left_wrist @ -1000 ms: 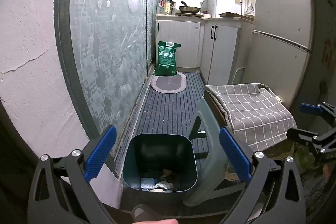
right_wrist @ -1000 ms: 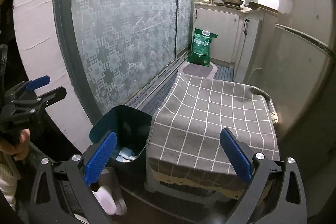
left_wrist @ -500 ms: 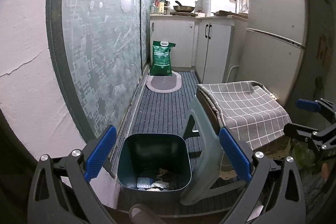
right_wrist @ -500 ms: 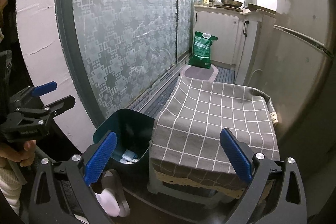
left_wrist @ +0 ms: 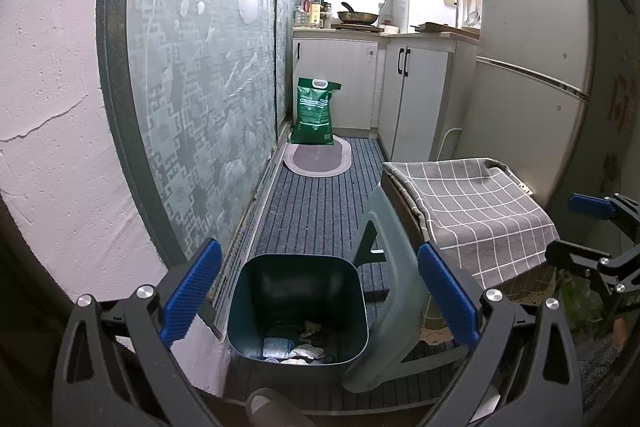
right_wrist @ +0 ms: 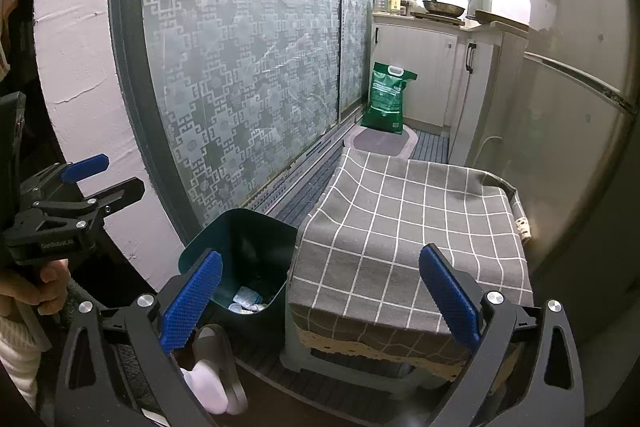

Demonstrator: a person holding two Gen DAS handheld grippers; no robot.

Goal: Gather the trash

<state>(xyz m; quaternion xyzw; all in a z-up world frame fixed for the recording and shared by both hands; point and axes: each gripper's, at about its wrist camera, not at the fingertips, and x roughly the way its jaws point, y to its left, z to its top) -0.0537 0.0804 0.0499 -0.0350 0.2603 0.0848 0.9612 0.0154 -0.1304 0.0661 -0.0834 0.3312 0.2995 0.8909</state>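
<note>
A dark green trash bin [left_wrist: 298,301] stands on the striped floor mat beside the glass door. Crumpled white and brown trash [left_wrist: 298,347] lies at its bottom, also seen in the right wrist view [right_wrist: 248,301]. My left gripper [left_wrist: 318,297] is open and empty, held above and behind the bin. My right gripper [right_wrist: 318,297] is open and empty, held over the near edge of a stool covered by a grey checked cloth [right_wrist: 412,239]. Each gripper shows at the edge of the other's view: the right one [left_wrist: 592,227] and the left one [right_wrist: 96,175].
A frosted patterned glass door [left_wrist: 200,99] runs along the left. The cloth-covered stool [left_wrist: 400,291] stands right of the bin, with a fridge [left_wrist: 532,79] behind it. A green bag [left_wrist: 314,111] and oval mat [left_wrist: 318,161] lie by the far cabinets. A slippered foot [right_wrist: 216,371] is near.
Both grippers have pulled back and risen slightly, so the bin and stool look a little farther and lower. Both jaws stay open and empty.
</note>
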